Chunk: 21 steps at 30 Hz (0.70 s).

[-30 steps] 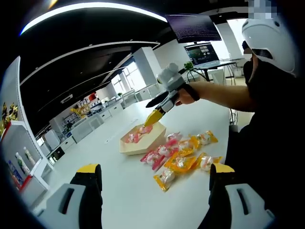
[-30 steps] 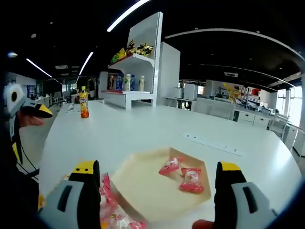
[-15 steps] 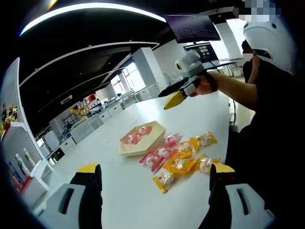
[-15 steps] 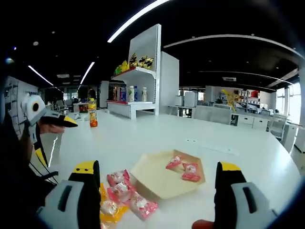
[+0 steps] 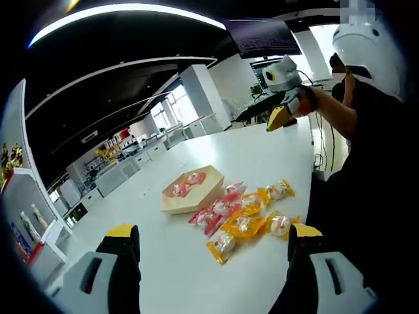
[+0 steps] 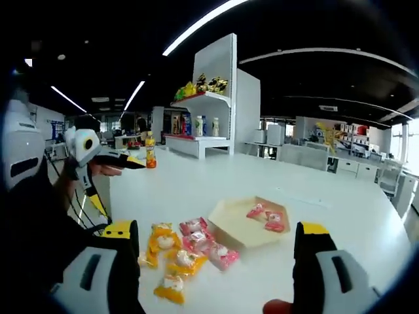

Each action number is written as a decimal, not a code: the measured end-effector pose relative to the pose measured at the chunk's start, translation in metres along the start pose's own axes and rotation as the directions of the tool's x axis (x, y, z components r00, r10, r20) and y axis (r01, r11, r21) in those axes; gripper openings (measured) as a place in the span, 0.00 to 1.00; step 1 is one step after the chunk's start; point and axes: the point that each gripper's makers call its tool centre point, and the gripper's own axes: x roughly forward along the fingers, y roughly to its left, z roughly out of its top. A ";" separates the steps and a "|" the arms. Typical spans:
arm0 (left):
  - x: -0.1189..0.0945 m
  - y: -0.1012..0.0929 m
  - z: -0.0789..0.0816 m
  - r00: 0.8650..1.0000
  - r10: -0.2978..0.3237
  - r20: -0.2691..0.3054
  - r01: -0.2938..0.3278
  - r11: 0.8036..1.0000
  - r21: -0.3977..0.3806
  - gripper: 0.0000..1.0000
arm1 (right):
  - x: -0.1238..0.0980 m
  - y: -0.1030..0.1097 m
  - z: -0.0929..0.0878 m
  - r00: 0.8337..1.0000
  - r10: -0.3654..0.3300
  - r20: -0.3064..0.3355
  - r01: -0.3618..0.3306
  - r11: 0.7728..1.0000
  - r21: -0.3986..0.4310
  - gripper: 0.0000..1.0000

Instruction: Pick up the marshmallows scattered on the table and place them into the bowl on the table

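Marshmallows (image 5: pixel 243 216), each sealed in a pink or yellow-orange wrapper, are seen lying in a loose cluster on the white tabletop (image 5: pixel 196 268), just beside the bowl (image 5: pixel 191 190); in the right gripper view the same marshmallows (image 6: pixel 186 252) are spread to the left of the bowl (image 6: pixel 243 224). The bowl is a shallow, pale, angular tray, and two or three pink packets are already held in it. Most packets are not yet collected; several overlap or touch in the middle of the cluster, while a few yellow ones at the edges lie more apart. The left gripper (image 5: pixel 213 252) is held above the tabletop, well back from the cluster, its jaws set wide apart with nothing between them. The right gripper (image 6: pixel 216 252) is likewise spread wide and empty, raised well clear of the tabletop. In the left gripper view the right gripper (image 5: pixel 278 118) is seen lifted high, gripped by the person's hand (image 5: pixel 306 101). The packets are judged light, soft and compressible, with slick, crinkly film that may slip. A hold across the puffed middle of a single packet is judged soundest, with an outlying yellow packet taken first, so that neighbours are not dragged. Too hard a squeeze could crush the contents.
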 end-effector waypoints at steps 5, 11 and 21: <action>-0.001 -0.001 0.001 1.000 0.004 0.000 -0.004 1.000 0.002 0.93 | -0.050 0.010 0.011 1.000 -0.028 0.014 0.029 0.998 -0.061 0.95; 0.002 -0.006 -0.001 1.000 -0.006 -0.008 0.006 1.000 0.003 0.93 | -0.072 -0.003 0.011 0.997 -0.083 0.000 0.082 0.992 -0.100 0.93; 0.003 -0.007 0.001 1.000 -0.013 -0.003 0.013 1.000 0.007 0.93 | -0.072 0.001 0.011 0.998 -0.066 -0.007 0.065 0.990 -0.122 0.91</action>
